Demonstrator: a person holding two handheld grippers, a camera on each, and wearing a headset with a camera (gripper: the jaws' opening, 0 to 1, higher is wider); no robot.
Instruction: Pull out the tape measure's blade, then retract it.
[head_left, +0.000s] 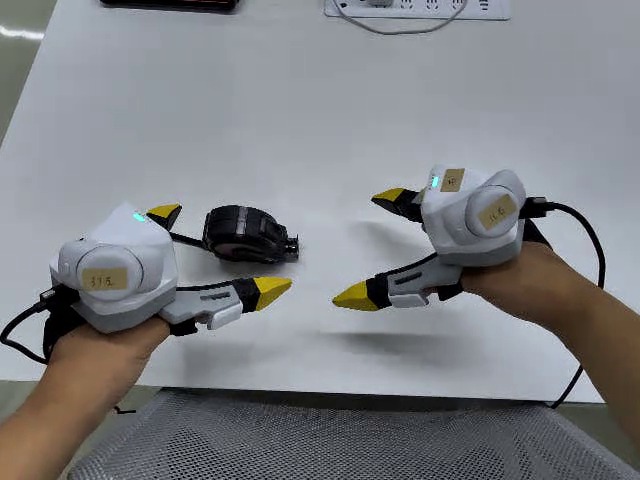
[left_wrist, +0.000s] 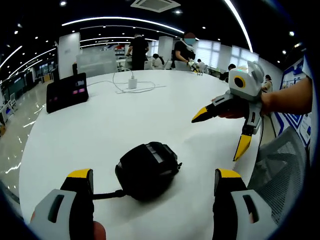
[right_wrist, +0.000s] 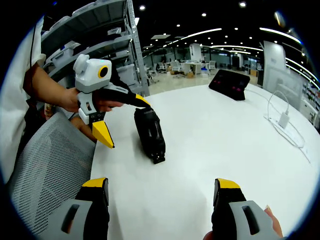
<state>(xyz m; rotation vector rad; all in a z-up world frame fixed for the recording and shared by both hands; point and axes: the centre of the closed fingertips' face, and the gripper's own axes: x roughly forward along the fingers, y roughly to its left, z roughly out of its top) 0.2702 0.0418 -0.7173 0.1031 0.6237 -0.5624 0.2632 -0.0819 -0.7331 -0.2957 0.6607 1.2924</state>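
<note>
On table (head_left: 300, 100) | tape measure (head_left: 245, 232) before left tongs (head_left: 228, 249), apart | right tongs (head_left: 358, 247) apart | power strip (head_left: 415, 8) beyond

Brightness: the head view is evenly bright, and the white table (head_left: 300, 100) looks almost washed out.
Light source: overhead; long ceiling strip lights (left_wrist: 125, 21) and small round spots glow against a dark ceiling.
Shadows: soft and pale grey, faint beside the tape measure (head_left: 245, 233).
Glare: bright streaks on the glossy floor (left_wrist: 14, 135).
Distortion: strong fisheye bending in both gripper views, where straight lines curve towards the edges.
Focus: near things are crisp, while the far room is small and soft.
</note>
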